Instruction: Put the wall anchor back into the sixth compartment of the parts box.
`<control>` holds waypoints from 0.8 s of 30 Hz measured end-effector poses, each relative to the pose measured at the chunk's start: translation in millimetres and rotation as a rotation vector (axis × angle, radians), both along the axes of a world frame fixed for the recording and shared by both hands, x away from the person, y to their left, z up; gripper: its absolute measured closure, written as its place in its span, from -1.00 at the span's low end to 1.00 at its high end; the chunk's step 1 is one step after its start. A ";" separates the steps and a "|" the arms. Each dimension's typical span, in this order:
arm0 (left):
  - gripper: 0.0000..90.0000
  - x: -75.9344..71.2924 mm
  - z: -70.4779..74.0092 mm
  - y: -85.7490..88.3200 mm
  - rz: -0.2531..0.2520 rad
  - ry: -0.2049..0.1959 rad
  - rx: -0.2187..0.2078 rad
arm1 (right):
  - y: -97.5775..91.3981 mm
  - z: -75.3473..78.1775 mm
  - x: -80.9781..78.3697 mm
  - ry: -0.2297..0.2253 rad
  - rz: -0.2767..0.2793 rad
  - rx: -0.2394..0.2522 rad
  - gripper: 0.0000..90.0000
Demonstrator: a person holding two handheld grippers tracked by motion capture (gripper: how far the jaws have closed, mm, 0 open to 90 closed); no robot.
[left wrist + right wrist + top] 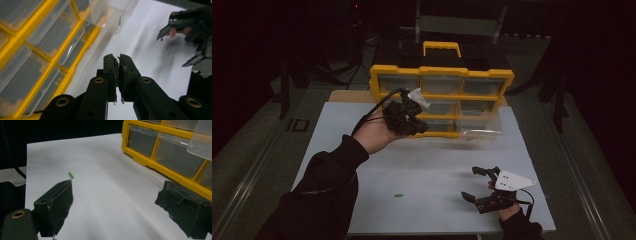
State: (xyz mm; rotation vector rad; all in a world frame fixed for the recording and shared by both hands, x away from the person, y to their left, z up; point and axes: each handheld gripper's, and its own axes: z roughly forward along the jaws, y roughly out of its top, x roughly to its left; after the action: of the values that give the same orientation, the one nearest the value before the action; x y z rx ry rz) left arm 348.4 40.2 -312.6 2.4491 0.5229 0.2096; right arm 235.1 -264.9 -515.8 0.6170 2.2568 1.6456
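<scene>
Clear plastic drawer (482, 131) hangs half out of the yellow organizer (441, 102) on the counter (427, 170); my left tongs (421, 116), closed on nothing, could knock it loose, right tongs (476, 184) open, idle.

The left gripper (412, 117) is raised in the person's left hand (374, 134), its jaws pressed together on nothing. The right gripper (479, 184) sits low, near the worktop (437, 165), jaws spread wide and empty.
</scene>
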 end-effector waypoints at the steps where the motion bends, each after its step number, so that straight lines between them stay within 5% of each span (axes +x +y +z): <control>1: 0.86 1.0 2.2 -1.2 0.002 0.000 -0.002 | 0.2 -0.1 0.0 -0.001 0.001 0.001 -0.76; 24: 0.86 21.0 33.9 -31.5 0.046 -0.016 -0.092 | -0.1 -0.5 0.2 0.005 0.002 0.003 -0.76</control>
State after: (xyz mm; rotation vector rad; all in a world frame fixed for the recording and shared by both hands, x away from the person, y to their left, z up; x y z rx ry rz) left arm 369.4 8.8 -278.6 2.3460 0.5697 0.2193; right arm 235.3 -265.0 -516.3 0.6205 2.2589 1.6502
